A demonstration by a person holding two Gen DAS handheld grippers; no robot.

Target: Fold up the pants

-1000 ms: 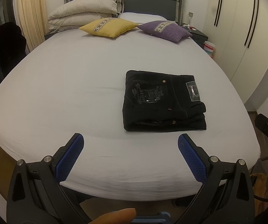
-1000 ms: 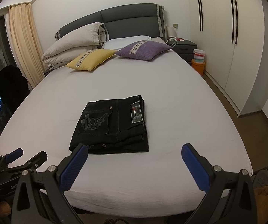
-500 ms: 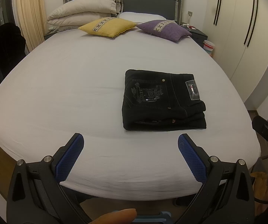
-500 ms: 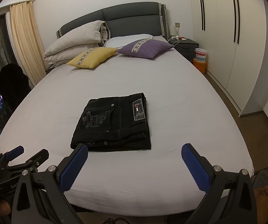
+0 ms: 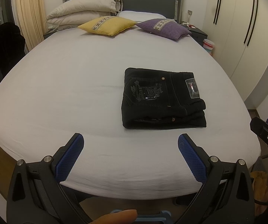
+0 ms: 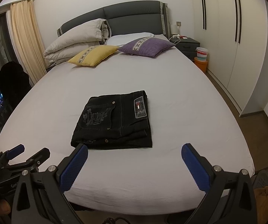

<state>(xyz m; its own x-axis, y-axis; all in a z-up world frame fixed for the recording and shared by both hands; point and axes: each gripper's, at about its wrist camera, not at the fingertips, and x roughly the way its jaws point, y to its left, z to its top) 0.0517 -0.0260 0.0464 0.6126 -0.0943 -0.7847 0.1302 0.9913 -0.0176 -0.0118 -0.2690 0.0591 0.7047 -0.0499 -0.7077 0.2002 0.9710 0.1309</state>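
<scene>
Black pants [image 5: 162,99] lie folded into a flat rectangle on the white bed [image 5: 68,93], back pocket and label up. They also show in the right wrist view [image 6: 115,121]. My left gripper [image 5: 131,156] is open and empty, held back at the foot of the bed, left of and short of the pants. My right gripper [image 6: 135,166] is open and empty, just short of the pants' near edge. The left gripper's fingers [image 6: 29,158] show at the lower left of the right wrist view.
A yellow cushion [image 5: 107,25], a purple cushion [image 5: 164,28] and a folded duvet [image 5: 85,13] lie at the headboard. A nightstand [image 6: 187,46] and stacked tubs [image 6: 201,59] stand right of the bed, by white wardrobe doors [image 6: 236,46]. A dark chair [image 6: 12,82] stands left.
Both grippers stay open and empty and have only drifted slightly. The pants lie unchanged on the bed.
</scene>
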